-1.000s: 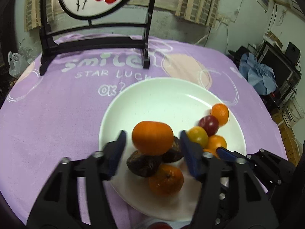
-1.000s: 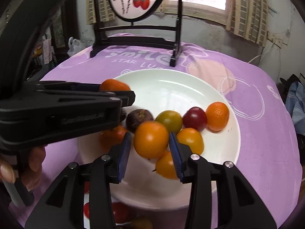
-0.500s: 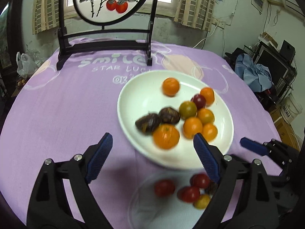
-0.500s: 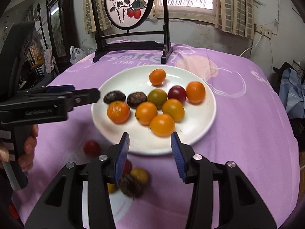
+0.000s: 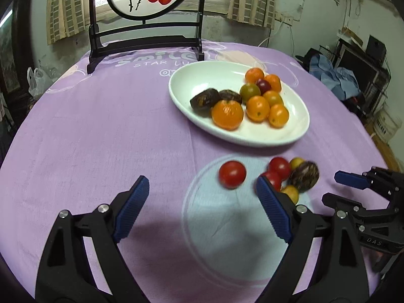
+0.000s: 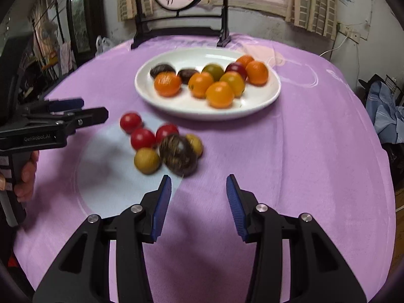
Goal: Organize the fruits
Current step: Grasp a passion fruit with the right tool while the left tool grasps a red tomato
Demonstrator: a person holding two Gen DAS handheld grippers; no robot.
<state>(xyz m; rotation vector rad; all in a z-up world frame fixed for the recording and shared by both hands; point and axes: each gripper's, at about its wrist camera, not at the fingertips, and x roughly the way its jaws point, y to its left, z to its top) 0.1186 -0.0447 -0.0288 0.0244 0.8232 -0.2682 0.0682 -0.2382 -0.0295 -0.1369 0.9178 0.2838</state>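
while both spread, empty — left claw (image 5: 199, 202), right claw (image 6: 199, 202) — loose fruits (image 6: 161, 144) sit near plate (image 6: 252, 106).

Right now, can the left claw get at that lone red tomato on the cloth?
Probably yes. The left claw is open and empty, and the lone red tomato sits just ahead between its fingers, apart from the other loose fruit, with nothing in between.

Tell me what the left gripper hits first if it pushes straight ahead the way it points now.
Probably the lone red tomato: it lies ahead between the open fingers of the left gripper, which holds nothing. Beyond it comes the white plate. Depth is unclear, so it might pass above.
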